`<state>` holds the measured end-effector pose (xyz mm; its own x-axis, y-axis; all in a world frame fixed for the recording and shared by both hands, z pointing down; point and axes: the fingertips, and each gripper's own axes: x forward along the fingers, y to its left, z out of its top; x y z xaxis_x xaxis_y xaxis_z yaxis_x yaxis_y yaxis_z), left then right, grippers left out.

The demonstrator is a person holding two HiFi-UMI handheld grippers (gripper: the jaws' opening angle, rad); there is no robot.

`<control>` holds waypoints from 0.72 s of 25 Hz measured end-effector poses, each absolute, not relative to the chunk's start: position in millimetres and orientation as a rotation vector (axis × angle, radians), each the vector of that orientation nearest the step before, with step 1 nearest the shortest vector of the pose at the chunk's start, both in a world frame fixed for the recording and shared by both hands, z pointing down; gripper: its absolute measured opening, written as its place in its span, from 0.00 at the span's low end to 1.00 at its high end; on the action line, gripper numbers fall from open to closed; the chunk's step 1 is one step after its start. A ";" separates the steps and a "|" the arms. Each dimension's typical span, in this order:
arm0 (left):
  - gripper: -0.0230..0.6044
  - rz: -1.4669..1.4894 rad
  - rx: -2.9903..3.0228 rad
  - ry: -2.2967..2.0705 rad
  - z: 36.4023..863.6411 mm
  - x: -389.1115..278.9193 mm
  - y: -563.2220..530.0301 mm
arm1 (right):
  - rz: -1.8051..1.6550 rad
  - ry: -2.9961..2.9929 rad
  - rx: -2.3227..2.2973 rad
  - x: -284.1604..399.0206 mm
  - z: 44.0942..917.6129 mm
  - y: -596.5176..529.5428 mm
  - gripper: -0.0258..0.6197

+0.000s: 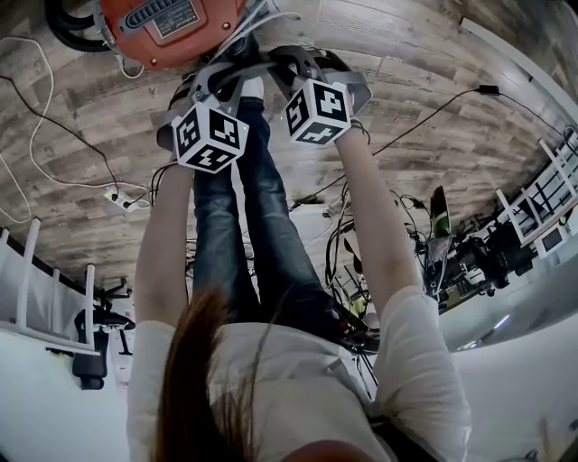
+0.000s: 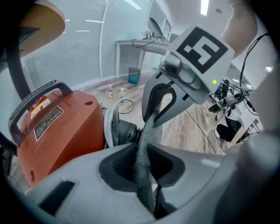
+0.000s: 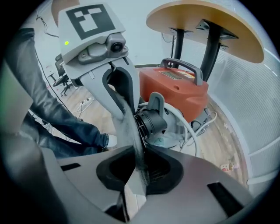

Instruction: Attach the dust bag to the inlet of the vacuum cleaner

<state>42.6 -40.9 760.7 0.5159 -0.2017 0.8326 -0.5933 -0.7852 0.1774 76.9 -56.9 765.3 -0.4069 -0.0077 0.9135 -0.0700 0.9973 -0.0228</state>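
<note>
The orange vacuum cleaner stands on the wood floor just beyond both grippers. Its black round inlet faces them and also shows in the left gripper view. The grey fabric dust bag is stretched as a narrow band between the two grippers, right in front of the inlet. My left gripper is shut on one edge of the dust bag. My right gripper is shut on the other edge of the dust bag. From the head view, the left gripper and right gripper sit side by side above the person's legs.
A round wooden table on a black stand rises behind the vacuum. White hose and cables coil around the vacuum's base. The person's jeans-clad legs stand below the grippers. A power strip and cords lie on the floor, and a blue bin stands farther off.
</note>
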 end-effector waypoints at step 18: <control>0.12 1.151 2.300 -0.736 757.1 43.3 -45.3 | -0.004 -1.986 -0.009 74.6 765.5 -64.1 0.13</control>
